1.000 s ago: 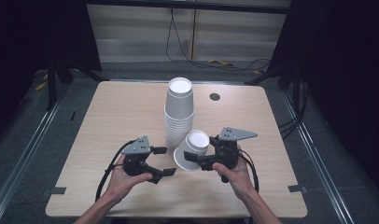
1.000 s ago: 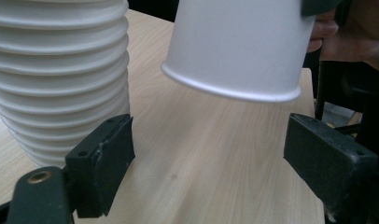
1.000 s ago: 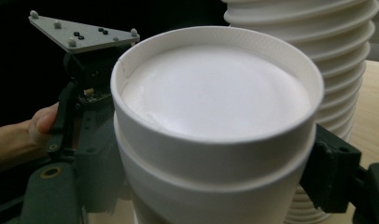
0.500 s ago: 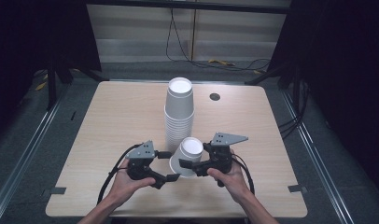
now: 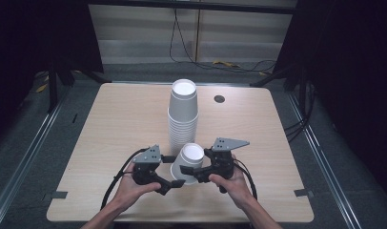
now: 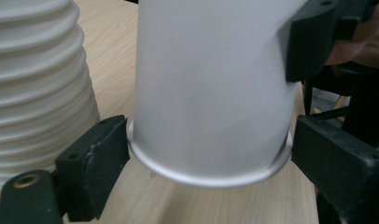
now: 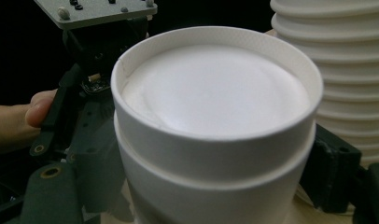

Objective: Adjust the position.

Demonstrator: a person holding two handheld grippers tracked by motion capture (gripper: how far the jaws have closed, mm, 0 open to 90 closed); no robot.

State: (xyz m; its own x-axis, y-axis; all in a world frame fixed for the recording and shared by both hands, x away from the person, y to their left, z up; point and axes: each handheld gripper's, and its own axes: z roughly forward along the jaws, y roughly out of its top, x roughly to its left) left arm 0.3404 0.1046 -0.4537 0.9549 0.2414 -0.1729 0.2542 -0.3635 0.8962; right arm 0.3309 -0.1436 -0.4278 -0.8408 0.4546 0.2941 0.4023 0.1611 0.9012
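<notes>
Cup (image 5: 188,160) first: where do we have it?

We have it tilted at the near edge of the table (image 5: 115,124), bottom up, between our two hands and just in front of the stack (image 5: 183,114). In the right gripper view a second cup seems nested under it.

And the grips?

Our right hand-held gripper (image 7: 211,158) is clenched on the cup's upper wall. The jaws of our left hand-held gripper (image 6: 208,154) have just been opening. They now stand either side of the rolled rim, released, and the rim looks round and unsquashed.

So how do we do this well?

We judge that we are pulling the cups apart. Paper crushes easily, so we keep the right grip light. We take the lower rim squarely with the left and pull straight along the cup's axis, not sideways.

What room do we have?

The stack stands very close behind, so any push forward could topple it. The table edge lies near our wrists. To the left and right the table is bare wood, so we move sideways. Farther back, past the stack, sits a small dark disc (image 5: 219,98), well out of our way.
</notes>
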